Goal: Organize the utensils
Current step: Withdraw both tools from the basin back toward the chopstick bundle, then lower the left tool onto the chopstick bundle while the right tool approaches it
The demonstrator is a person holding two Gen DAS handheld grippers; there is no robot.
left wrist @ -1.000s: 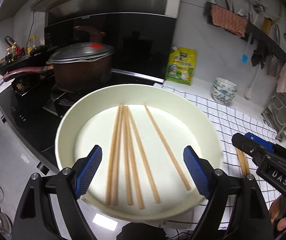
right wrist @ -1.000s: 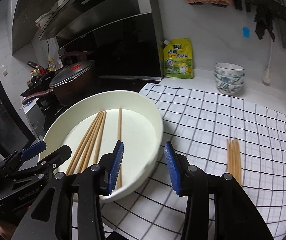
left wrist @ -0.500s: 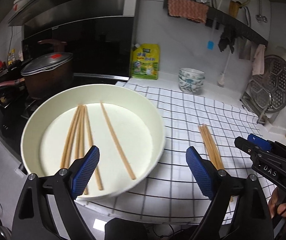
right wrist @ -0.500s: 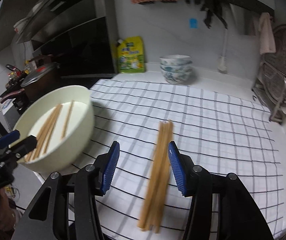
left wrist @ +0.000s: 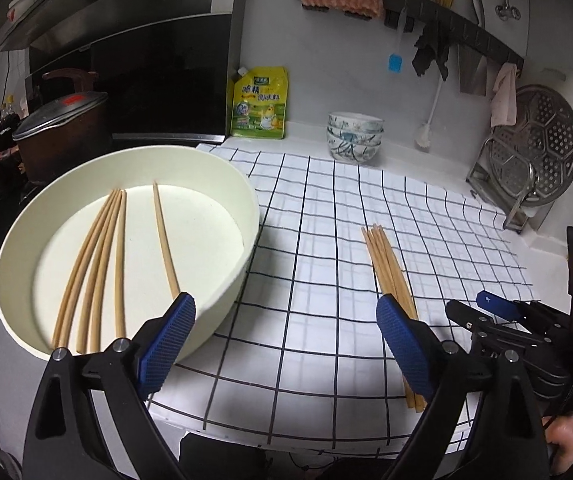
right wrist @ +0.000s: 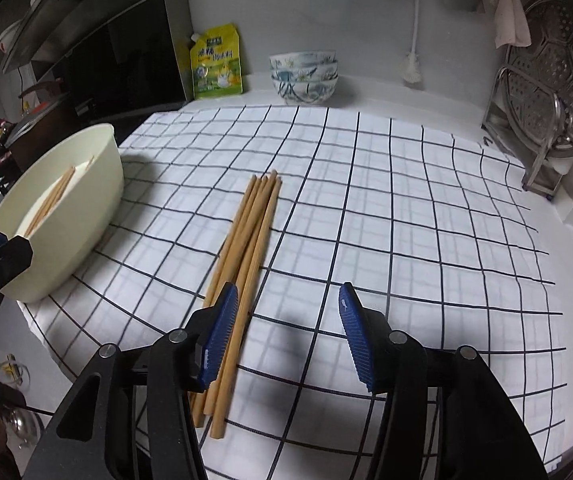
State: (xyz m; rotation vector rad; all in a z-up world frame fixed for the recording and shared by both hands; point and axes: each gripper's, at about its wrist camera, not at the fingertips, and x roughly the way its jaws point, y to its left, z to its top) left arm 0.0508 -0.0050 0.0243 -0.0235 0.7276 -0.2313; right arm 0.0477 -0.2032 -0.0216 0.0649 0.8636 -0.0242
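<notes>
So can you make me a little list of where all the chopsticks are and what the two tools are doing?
chopsticks in basin: five, loose in the cream basin
chopsticks on cloth: one bundle lying on the checked cloth
left tool: open, empty, near the basin's edge
right tool: open, empty, its left finger over the bundle
behind: stacked bowls, yellow pouch

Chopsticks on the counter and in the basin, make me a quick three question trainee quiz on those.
1. True or false: the bundle of chopsticks lies on the checked cloth, outside the cream basin.
2. The loose chopsticks in the basin number: A) two B) five C) nine.
3. Fill in: the right hand-held gripper is ____, holding nothing.

Key: 1 true; 2 B; 3 open.
</notes>
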